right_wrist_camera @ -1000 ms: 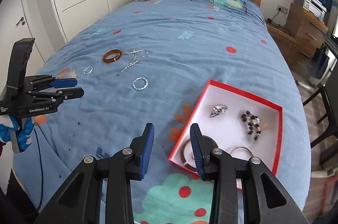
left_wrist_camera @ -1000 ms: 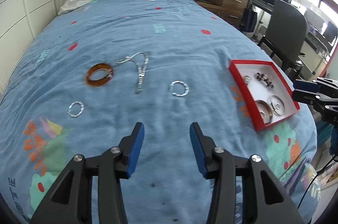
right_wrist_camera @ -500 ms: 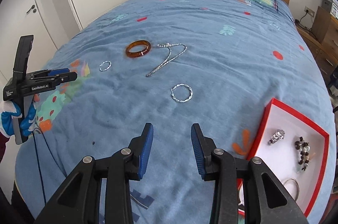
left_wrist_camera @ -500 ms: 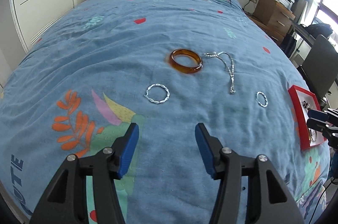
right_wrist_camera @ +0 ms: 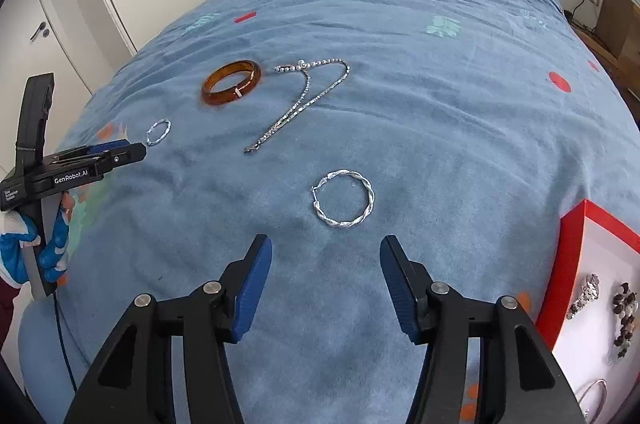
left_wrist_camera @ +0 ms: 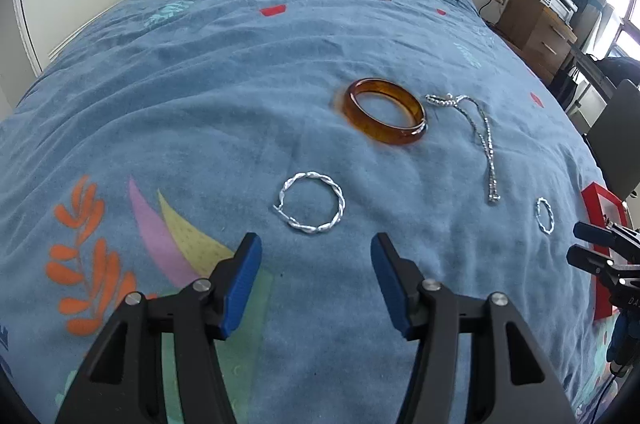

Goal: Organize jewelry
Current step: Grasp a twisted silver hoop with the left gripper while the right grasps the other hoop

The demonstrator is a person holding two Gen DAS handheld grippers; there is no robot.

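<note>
**Inspector:** While both claws hang over the bed (left_wrist_camera: 200, 71), each faces its own twisted silver hoop: left hoop (left_wrist_camera: 310, 203) just ahead of the left claw (left_wrist_camera: 316, 266), right hoop (right_wrist_camera: 345, 199) just ahead of the right claw (right_wrist_camera: 326, 270). Both hoops lie flat on the blue cover, untouched.

**Assessor:** Claw state?

**Inspector:** Both released, jaws widening, nothing between them. I judge the step as a paired approach to pick up.

**Assessor:** Next move?

**Inspector:** Probably a descent with the pads astride each thin rim; the soft cover may give beneath the tips.

**Assessor:** Other pieces?

**Inspector:** Amber bangle (right_wrist_camera: 231, 82) and silver chain (right_wrist_camera: 301, 103) lie further up, side by side. The red-rimmed tray (right_wrist_camera: 570, 264), already holding several pieces, sits near the right bed edge.

**Assessor:** Clearance?

**Inspector:** Open cover surrounds both hoops; the claws stand well apart.
</note>
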